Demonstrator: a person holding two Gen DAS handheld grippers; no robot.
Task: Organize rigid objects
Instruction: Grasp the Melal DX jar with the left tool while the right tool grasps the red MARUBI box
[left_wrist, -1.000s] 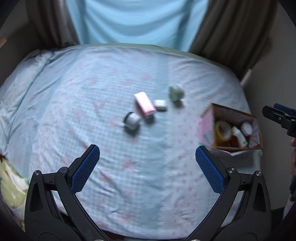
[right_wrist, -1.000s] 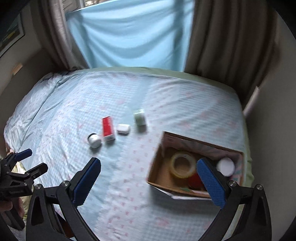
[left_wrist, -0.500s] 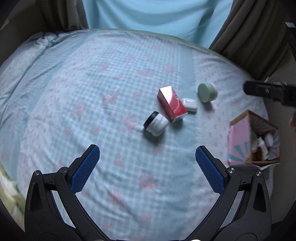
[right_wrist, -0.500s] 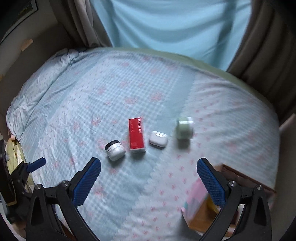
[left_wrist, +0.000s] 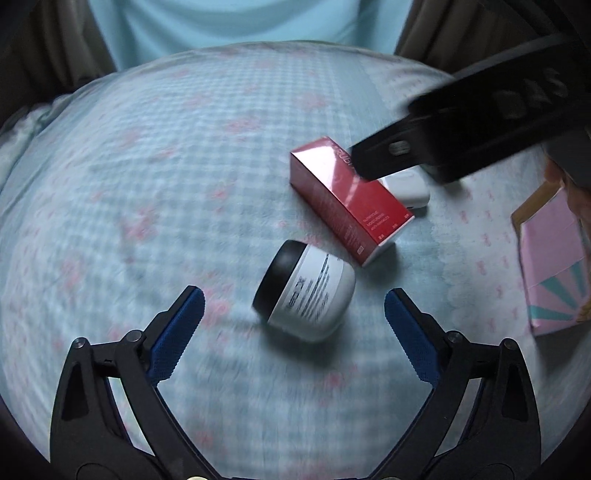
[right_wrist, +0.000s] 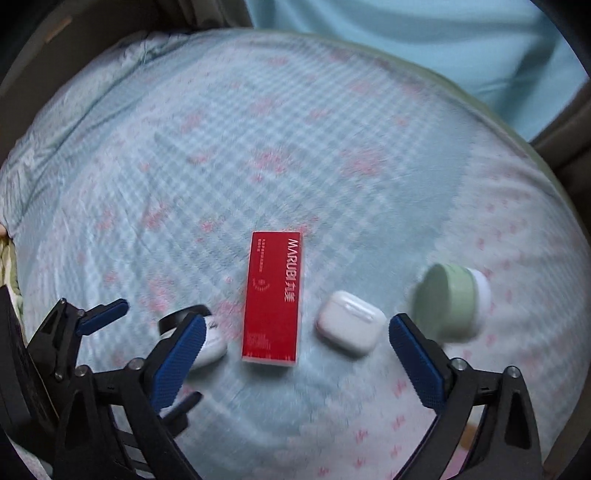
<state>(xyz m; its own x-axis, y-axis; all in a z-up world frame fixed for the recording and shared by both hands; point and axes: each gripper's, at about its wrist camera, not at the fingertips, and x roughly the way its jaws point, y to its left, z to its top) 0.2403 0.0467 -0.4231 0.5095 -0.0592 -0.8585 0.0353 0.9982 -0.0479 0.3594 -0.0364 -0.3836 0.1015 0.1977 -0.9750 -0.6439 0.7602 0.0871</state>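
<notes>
On the bed (left_wrist: 147, 184), cream jar (left_wrist: 306, 295) lies on its side just ahead of left tongs (left_wrist: 291, 317), spread apart; right tongs (right_wrist: 295, 347) also apart.

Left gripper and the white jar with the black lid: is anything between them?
Nothing visible. The white jar lies on its side on the bedsheet, just ahead of the open left gripper. The red box lies beyond it, apart.

My right gripper (left_wrist: 391, 155) hiding much of the white earbud case (left_wrist: 408, 186), pink box (left_wrist: 550, 254) cut off at the frame edge, green jar (right_wrist: 452, 301) blurred, perhaps lying sideways
</notes>
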